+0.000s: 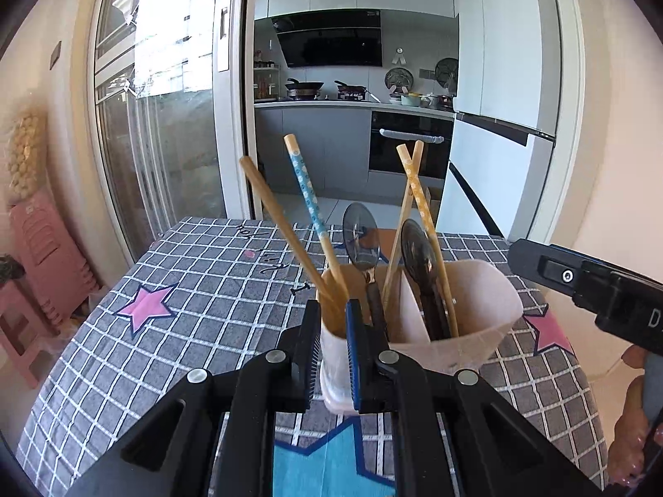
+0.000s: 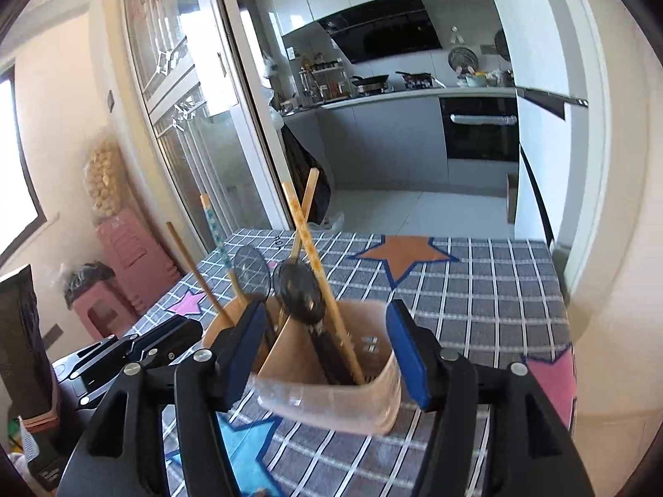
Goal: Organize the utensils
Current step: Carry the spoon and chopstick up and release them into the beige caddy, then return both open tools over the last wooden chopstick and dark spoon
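Left wrist view: left gripper (image 1: pixel 333 356) sat nearest the lens, jaws narrow and clamped on the near-left wall of the utensil holder (image 1: pixel 476 331). One blue pad (image 1: pixel 355 356) was inside the holder, the other finger outside it. Holder was translucent pinkish plastic with a divider, at centre frame over the checked desk (image 1: pixel 207 281). Left compartment held a plain chopstick (image 1: pixel 273 215) leaning to 11 o'clock, a blue patterned chopstick (image 1: pixel 308 194) and a dark spoon (image 1: pixel 360 240). Right compartment held a second spoon (image 1: pixel 418 248), a yellow patterned chopstick (image 1: pixel 418 194) and another plain one (image 1: pixel 408 203), the two crossing near their tops. Right gripper's body (image 1: pixel 588 285) came in at 3 o'clock, with a hand (image 1: pixel 634 435) at 4 o'clock.

Right wrist view: right gripper (image 2: pixel 327 348) was nearest, jaws wide, straddling the holder (image 2: pixel 373 406). Neither blue pad (image 2: pixel 408 356) was visibly pressing on it; nothing held. Holder looked tilted, its near edge motion-blurred; whether it was touching the desk (image 2: pixel 476 290) I couldn't tell. Spoons (image 2: pixel 300 290) and chopsticks (image 2: pixel 315 265) stuck up towards 11–12 o'clock. Left gripper's black body (image 2: pixel 141 352) was at 9 o'clock beside the holder. Kitchen (image 2: pixel 393 124) was through the doorway at 12 o'clock.
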`<move>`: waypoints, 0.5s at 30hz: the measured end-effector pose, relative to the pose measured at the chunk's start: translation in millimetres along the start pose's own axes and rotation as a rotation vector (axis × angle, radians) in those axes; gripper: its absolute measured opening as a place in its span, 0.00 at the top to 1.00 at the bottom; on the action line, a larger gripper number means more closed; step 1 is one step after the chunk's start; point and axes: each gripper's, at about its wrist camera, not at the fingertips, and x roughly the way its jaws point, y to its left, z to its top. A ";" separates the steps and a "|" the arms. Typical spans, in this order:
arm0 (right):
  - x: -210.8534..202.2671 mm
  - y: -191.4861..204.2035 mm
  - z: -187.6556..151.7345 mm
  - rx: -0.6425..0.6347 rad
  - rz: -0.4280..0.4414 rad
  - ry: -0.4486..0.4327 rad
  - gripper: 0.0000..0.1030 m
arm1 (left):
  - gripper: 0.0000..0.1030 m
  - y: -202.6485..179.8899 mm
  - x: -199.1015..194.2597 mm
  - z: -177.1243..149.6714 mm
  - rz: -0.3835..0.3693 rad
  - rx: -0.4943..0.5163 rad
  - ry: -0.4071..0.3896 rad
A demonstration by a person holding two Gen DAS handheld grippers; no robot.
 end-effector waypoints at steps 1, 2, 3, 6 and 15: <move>-3.5 0.4 -2.1 0.005 -0.003 0.003 0.36 | 0.59 0.1 -2.3 -1.5 0.001 0.001 0.003; -6.4 1.2 -4.3 0.007 -0.008 0.006 0.36 | 0.59 0.6 -5.2 -4.3 0.004 0.004 0.007; -8.4 2.1 -5.8 0.008 -0.013 0.008 0.36 | 0.59 0.9 -7.9 -7.4 0.005 0.008 0.014; -15.8 3.6 -13.0 0.013 -0.023 0.021 0.34 | 0.59 2.0 -14.3 -13.9 0.010 0.020 0.025; -29.3 5.2 -37.8 0.055 -0.052 0.086 0.32 | 0.59 13.2 -29.6 -37.1 -0.007 0.002 0.084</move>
